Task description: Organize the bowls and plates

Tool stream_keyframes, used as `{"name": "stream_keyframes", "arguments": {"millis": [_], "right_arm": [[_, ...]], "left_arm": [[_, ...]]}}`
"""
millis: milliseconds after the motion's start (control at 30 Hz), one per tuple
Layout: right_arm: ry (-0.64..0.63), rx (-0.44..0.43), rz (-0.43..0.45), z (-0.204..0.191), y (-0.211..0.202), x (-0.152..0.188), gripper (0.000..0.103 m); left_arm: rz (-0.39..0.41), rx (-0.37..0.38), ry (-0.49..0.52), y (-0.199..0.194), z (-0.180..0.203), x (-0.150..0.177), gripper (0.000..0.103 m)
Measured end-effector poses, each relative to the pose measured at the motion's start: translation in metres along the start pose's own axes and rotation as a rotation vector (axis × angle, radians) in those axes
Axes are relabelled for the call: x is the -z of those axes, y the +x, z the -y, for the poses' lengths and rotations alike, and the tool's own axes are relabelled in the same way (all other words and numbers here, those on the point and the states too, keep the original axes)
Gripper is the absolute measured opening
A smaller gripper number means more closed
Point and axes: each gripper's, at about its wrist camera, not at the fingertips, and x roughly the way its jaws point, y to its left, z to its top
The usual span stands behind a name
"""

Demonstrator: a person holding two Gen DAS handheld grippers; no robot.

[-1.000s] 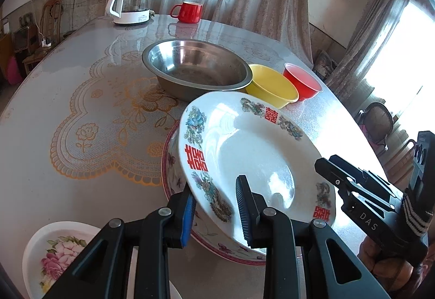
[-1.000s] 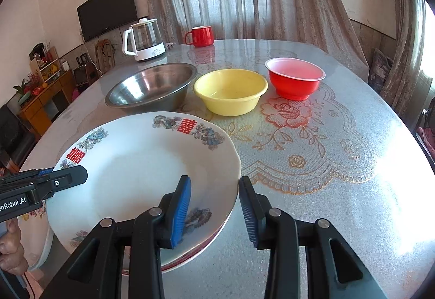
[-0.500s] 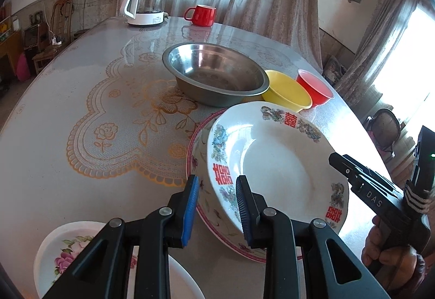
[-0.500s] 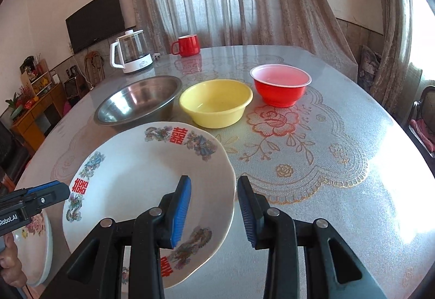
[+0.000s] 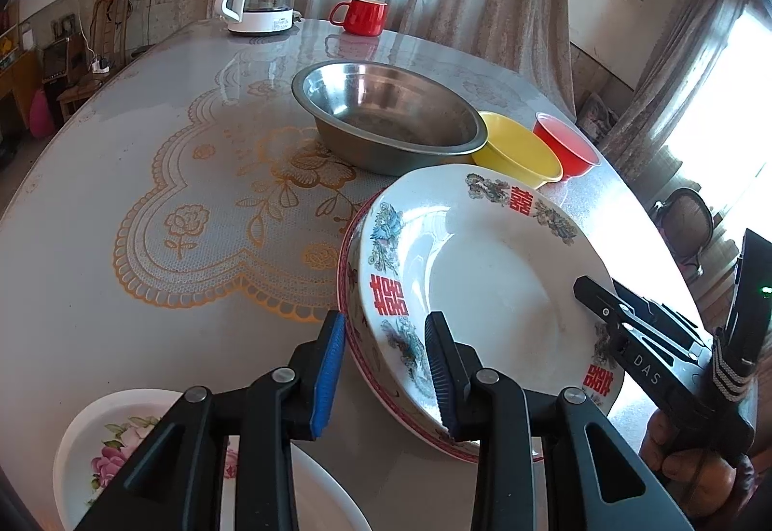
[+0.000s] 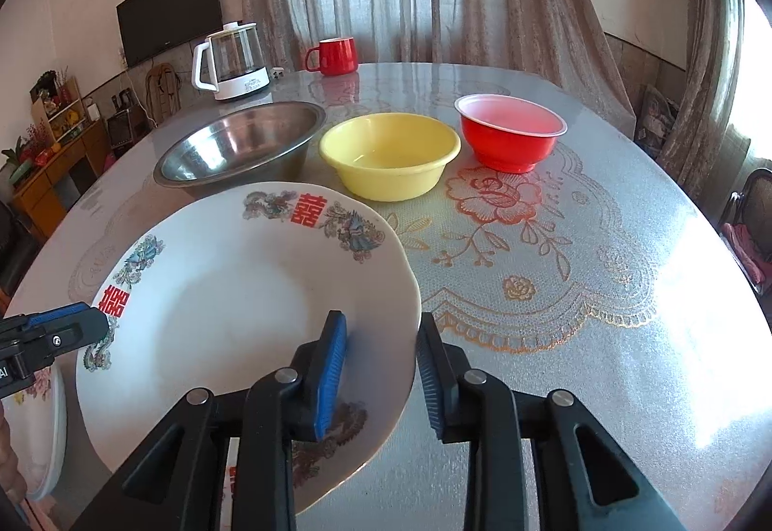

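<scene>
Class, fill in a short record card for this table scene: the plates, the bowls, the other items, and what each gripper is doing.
Top plate: white plate with red characters, lying tilted over a red-rimmed plate
Bowls: steel bowl, yellow bowl, red bowl, in a row
Other: kettle, red mug, floral plate
Left gripper: jaws just opening, white plate's rim between them
Right gripper: jaws just closing, opposite rim between them

Your table (image 6: 603, 290), glossy with a floral mat, carries: kettle (image 6: 231, 63) at eleven, mug (image 6: 335, 56) at twelve, steel bowl (image 6: 241, 145), yellow bowl (image 6: 391, 155) and red bowl (image 6: 509, 135) mid-table, red-rimmed plate (image 5: 350, 290), pink-flower plate (image 5: 96, 449) at seven.
</scene>
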Motion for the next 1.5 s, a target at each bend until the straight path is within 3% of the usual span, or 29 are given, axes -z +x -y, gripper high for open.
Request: {"name": "stream_keyframes", "arguments": {"millis": [367,867,1500], "right_arm": [[-0.058,0.043,0.002,-0.011,-0.002,0.004,0.035],[-0.025,0.045,-0.005,-0.011,-0.005,0.008,0.036],[0.0,0.056,0.078,-0.016,-0.033,0.002,0.038]], "left_arm": [[0.014,-0.037,0.029,-0.001,0.006,0.002,0.036],[0.101,-0.199,0.055,-0.02,0.004,0.004,0.039],[0.14,-0.241,0.022,-0.041,-0.013,0.019,0.04]]}}
